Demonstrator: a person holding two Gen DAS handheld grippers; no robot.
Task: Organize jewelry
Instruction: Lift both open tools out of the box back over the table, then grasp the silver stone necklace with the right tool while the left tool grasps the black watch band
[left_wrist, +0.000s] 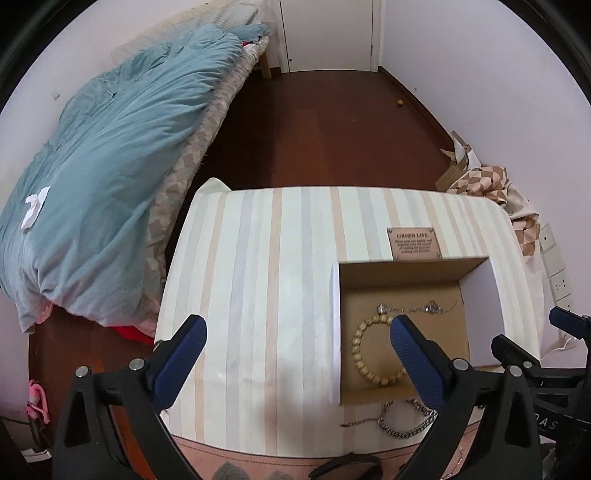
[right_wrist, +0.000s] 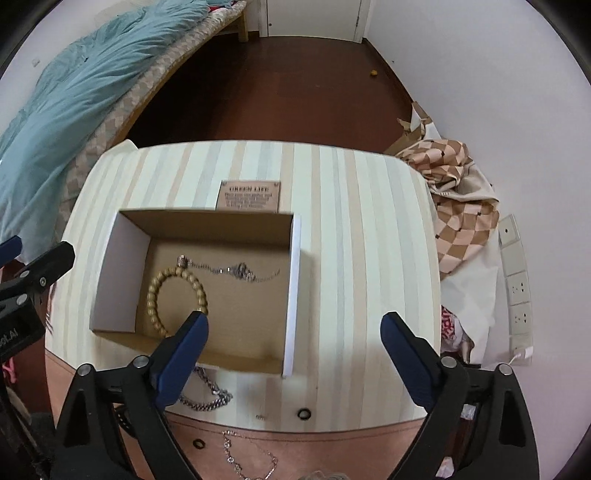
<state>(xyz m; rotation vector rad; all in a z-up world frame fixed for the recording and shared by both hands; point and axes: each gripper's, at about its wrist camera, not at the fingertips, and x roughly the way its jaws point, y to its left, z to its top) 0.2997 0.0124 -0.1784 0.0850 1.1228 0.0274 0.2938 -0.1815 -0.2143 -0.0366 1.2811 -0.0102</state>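
1. Left gripper (left_wrist: 297, 328): the two blue-padded fingers (left_wrist: 184, 354) stand spread wide. Nothing lies between them, and the pads touch nothing. The gripper points steeply down over the striped surface (left_wrist: 258, 277), with its right-hand finger in front of the box's near left corner.

2. Right gripper (right_wrist: 293, 328): its blue-padded fingers (right_wrist: 406, 354) are likewise spread wide and empty. The left-hand finger overlaps the near wall of the box in this view; the right-hand finger hangs over bare striped surface to the right of the box.

3. Cardboard box (right_wrist: 291, 291): open-topped, white outside and brown inside, it sits on the striped surface just in front of a small pink label plate (right_wrist: 249, 195) reading "GREEN LIFE".

4. Contents of the box: a beaded bracelet (right_wrist: 157, 284) of pale round beads lies flat on the floor toward the left side. A thin silver chain (right_wrist: 229, 269) lies stretched out across the floor behind it, one end near the bracelet's top.

5. Outside the box: a heavier silver link bracelet (right_wrist: 207, 400) lies on the striped surface just in front of the near wall. A small dark ring (right_wrist: 303, 413) lies to its right near the surface's front edge.

6. Below the front edge: a fine necklace (right_wrist: 243, 458) and another small ring (right_wrist: 198, 444) rest on a pink surface (right_wrist: 332, 450).

7. Surroundings: a bed with a blue duvet (left_wrist: 103, 166) stands to the left; checked fabric (right_wrist: 454, 206) is bunched against the right wall.
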